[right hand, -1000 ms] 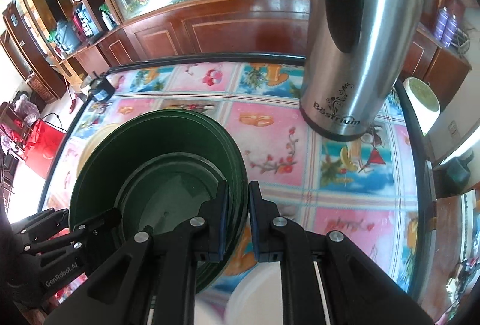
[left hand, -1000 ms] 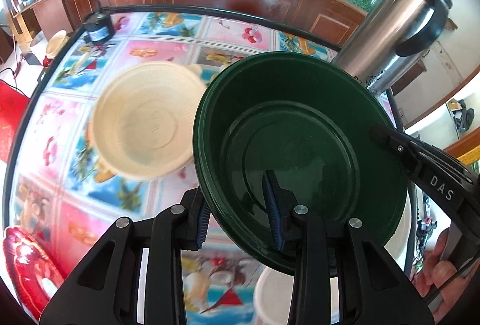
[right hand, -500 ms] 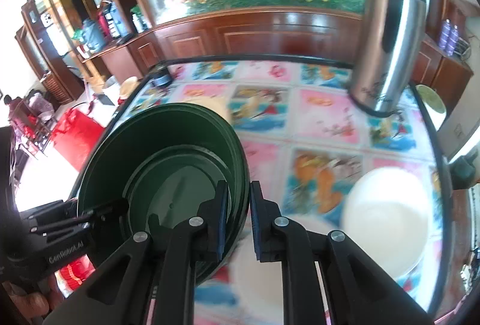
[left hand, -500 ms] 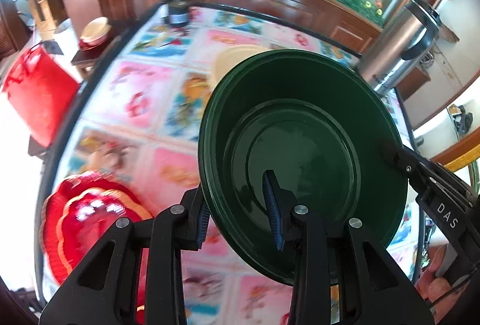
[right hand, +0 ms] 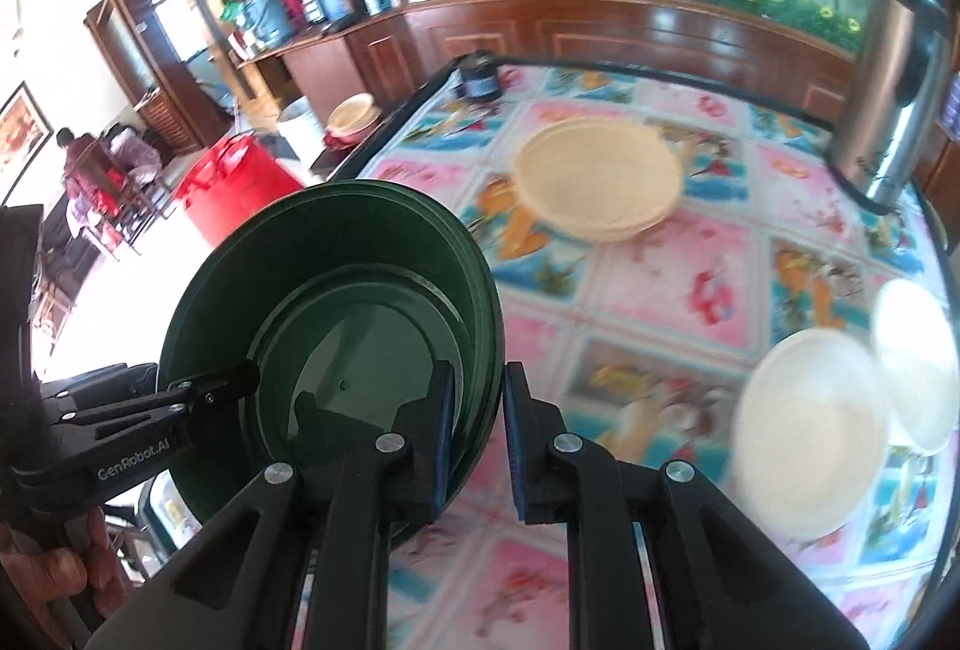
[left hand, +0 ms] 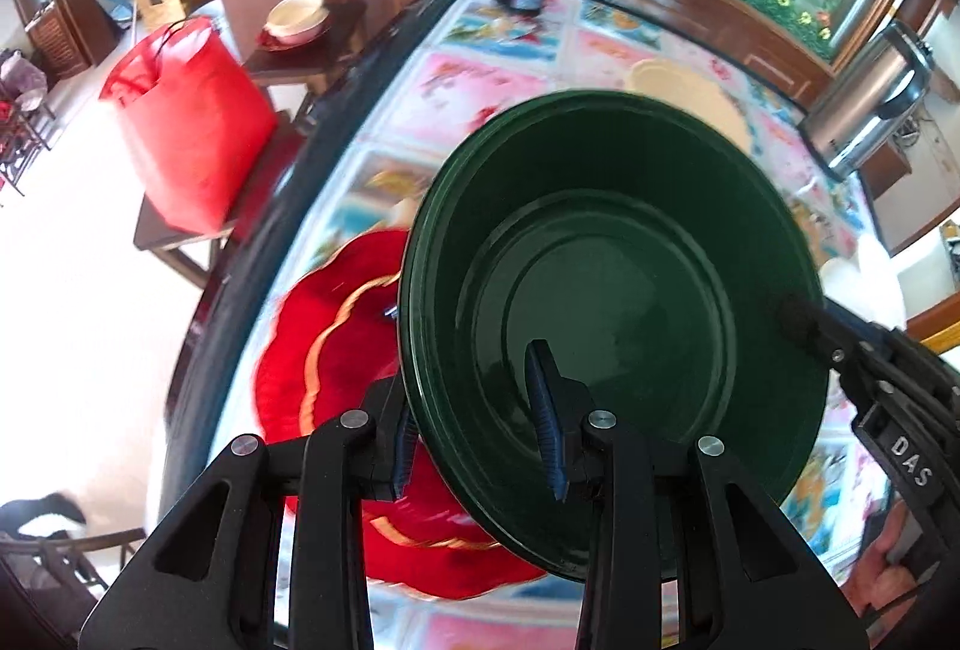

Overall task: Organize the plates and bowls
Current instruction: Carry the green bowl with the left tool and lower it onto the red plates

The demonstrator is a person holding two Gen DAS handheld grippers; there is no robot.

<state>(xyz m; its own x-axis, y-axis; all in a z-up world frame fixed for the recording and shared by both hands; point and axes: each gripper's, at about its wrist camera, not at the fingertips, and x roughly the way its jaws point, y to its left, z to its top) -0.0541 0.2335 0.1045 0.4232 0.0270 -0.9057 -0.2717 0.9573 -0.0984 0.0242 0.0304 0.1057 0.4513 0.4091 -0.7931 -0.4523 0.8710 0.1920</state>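
A dark green deep plate [left hand: 612,290], which looks like a stack of them, hangs tilted above the table. My left gripper [left hand: 474,410] is shut on its near rim. My right gripper [right hand: 477,410] has the opposite rim [right hand: 486,338] between its pads; its jaws are easing open slightly while the pads still touch the rim. The right wrist view shows the green plate [right hand: 336,326] with the left gripper [right hand: 240,374] on its far side. Red gold-edged plates [left hand: 336,350] lie on the table just under and left of the green one.
A cream plate [right hand: 600,176] sits mid-table and two white bowls [right hand: 804,428] lie at the right. A steel thermos [right hand: 894,80] stands at the far right corner, a dark jar [right hand: 480,77] at the far edge. A red bag [left hand: 192,140] rests beyond the table's left edge.
Both grippers have carried the green plate leftward across the table, from beside the cream plate and thermos to above the red plates near the left edge.
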